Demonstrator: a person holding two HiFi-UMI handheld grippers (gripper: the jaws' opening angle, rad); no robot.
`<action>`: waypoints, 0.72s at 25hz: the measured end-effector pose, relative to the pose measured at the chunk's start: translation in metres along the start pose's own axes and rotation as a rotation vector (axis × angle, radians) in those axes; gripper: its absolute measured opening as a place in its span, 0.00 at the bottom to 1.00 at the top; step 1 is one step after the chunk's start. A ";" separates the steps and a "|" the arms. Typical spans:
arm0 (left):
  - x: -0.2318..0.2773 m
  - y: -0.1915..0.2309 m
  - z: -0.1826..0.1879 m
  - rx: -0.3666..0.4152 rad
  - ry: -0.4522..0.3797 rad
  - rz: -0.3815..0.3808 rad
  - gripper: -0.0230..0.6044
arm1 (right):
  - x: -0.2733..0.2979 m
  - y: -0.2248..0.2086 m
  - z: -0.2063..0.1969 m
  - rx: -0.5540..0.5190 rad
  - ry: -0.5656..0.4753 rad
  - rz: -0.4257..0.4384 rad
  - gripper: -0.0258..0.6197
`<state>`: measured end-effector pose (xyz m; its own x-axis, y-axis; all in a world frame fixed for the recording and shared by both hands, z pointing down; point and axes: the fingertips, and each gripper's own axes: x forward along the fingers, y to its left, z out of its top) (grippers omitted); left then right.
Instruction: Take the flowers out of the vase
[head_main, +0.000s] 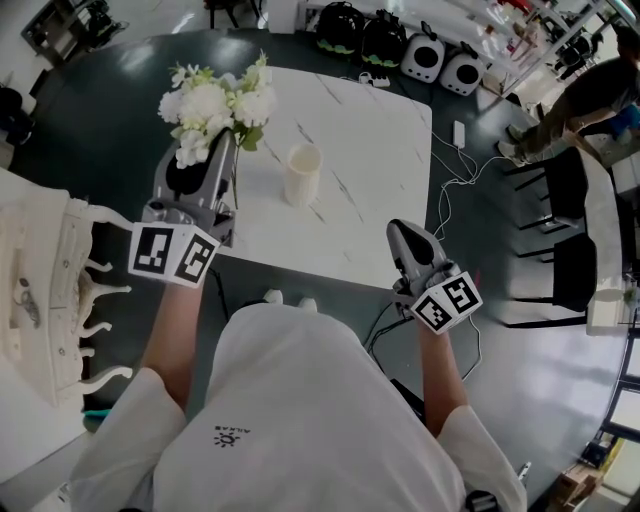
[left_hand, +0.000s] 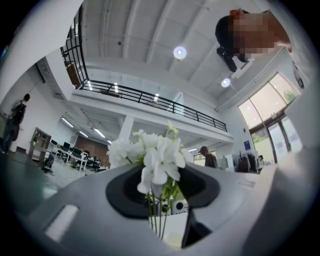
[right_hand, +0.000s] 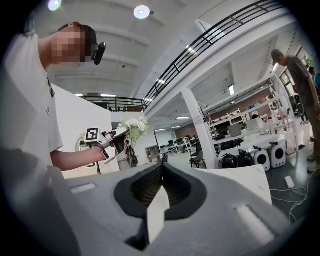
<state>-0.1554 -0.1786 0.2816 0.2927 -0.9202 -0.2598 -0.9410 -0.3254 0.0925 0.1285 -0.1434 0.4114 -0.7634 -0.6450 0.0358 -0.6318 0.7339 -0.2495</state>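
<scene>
Left claw (left_hand: 162, 220) clamped on the flowers (left_hand: 156, 156), blooms just past its tips; right claw (right_hand: 159, 186) together.

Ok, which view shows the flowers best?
The head view: the whole bunch of flowers shows, out of the vase, held in the left gripper. The left gripper view shows blooms and stems close up between its jaws; the right gripper view shows them small and distant.

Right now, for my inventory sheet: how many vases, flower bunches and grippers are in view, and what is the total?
vase: 1
bunch of flowers: 1, held in the left gripper's jaws
grippers: 2, the left gripper and the right gripper
Total: 4
</scene>
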 end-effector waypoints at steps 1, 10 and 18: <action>-0.006 0.003 -0.004 -0.005 0.005 -0.001 0.29 | 0.000 0.004 -0.002 -0.005 -0.001 -0.005 0.04; -0.003 0.023 -0.026 -0.032 0.072 -0.008 0.29 | 0.013 0.004 0.005 -0.003 0.000 -0.067 0.04; -0.010 0.034 -0.049 -0.045 0.119 -0.022 0.29 | 0.021 0.002 0.007 -0.016 0.006 -0.113 0.04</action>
<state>-0.1818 -0.1914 0.3339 0.3337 -0.9312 -0.1465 -0.9265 -0.3527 0.1316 0.1123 -0.1565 0.4048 -0.6881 -0.7224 0.0688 -0.7158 0.6600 -0.2282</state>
